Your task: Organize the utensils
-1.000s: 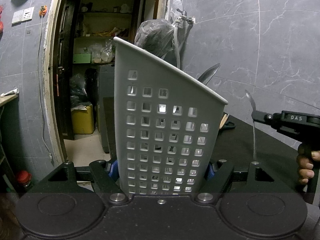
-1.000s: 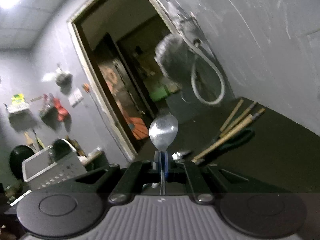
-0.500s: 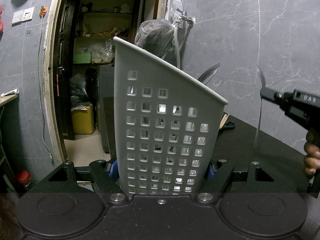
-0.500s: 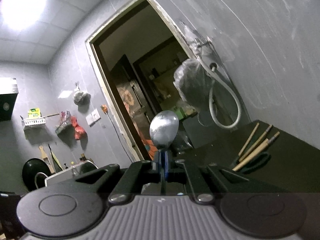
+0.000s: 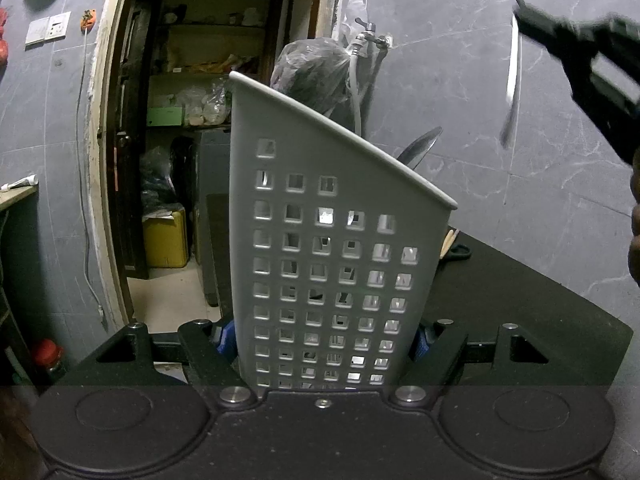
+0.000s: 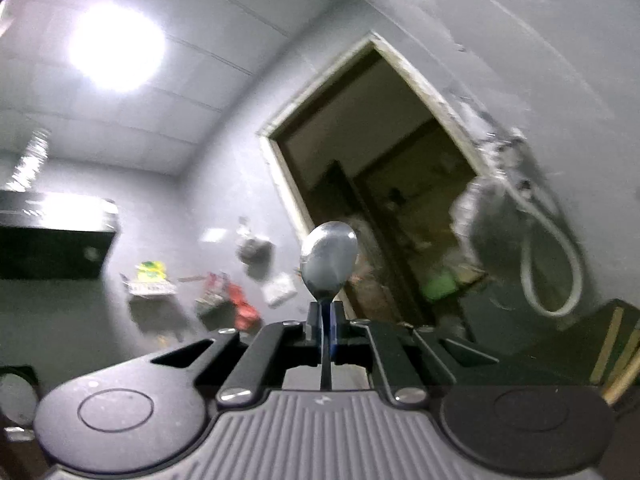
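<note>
1. Grey marbled wall tiles and an open doorway into a cluttered storeroom fill the background of the left wrist view, with a black tabletop at lower right.
2. At the bottom of that view the left gripper has its jaws set wide and pressed on both sides of a white perforated utensil holder, which stands upright and close to the lens; its top rim slopes down to the right and its wall is pierced with rows of square holes.
3. A metal utensil tip rises above the holder's rim at the right.
4. At upper right the right gripper, blurred, hangs well above the holder with a spoon whose handle points down.
5. Grey ceiling panels, a bright round lamp and the same doorway, all blurred, back the right wrist view.
6. The right gripper's jaws are closed almost completely, clamping the spoon's thin handle; its oval metal bowl stands up just beyond the fingertips.
7. Wooden sticks lie on the dark table at the right edge.
</note>
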Motion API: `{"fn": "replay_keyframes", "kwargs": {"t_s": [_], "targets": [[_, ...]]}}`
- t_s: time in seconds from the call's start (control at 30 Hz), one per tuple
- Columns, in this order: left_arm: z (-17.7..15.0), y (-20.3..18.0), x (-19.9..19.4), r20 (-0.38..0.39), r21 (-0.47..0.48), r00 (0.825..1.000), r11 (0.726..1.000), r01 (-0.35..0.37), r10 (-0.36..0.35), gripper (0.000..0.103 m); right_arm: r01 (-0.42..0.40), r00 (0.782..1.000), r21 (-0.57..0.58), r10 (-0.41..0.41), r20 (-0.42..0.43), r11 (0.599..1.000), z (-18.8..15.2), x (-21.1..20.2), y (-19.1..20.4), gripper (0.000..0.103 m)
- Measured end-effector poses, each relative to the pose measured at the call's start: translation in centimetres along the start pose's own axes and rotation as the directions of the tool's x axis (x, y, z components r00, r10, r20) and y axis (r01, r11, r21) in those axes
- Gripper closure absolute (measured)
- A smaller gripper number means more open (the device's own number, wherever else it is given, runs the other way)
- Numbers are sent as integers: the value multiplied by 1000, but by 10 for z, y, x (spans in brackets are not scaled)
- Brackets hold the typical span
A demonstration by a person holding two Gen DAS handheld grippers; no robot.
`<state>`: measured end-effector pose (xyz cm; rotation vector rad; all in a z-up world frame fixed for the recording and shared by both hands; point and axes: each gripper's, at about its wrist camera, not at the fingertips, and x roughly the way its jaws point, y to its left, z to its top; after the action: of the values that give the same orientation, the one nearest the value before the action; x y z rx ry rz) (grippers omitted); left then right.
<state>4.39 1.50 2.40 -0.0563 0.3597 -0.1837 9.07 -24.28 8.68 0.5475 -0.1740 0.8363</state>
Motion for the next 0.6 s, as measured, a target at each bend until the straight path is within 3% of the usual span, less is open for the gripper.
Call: {"fn": "replay_keyframes", "kwargs": {"t_s": [0.17,0.3,0.6], "targets": [[0,0,0,0,-1,1000,1000,1,-1,26,-90,996,24,90,-4,996,-8,28,14,99],[0,0,0,0,-1,1000,1000,1,-1,26,-114,993,38,115,-31,993,-19,49,18,99],[0,0,0,0,-1,1000,1000,0,0,26,-42,996,-19,40,-84,999,-52,55,24,99]]}}
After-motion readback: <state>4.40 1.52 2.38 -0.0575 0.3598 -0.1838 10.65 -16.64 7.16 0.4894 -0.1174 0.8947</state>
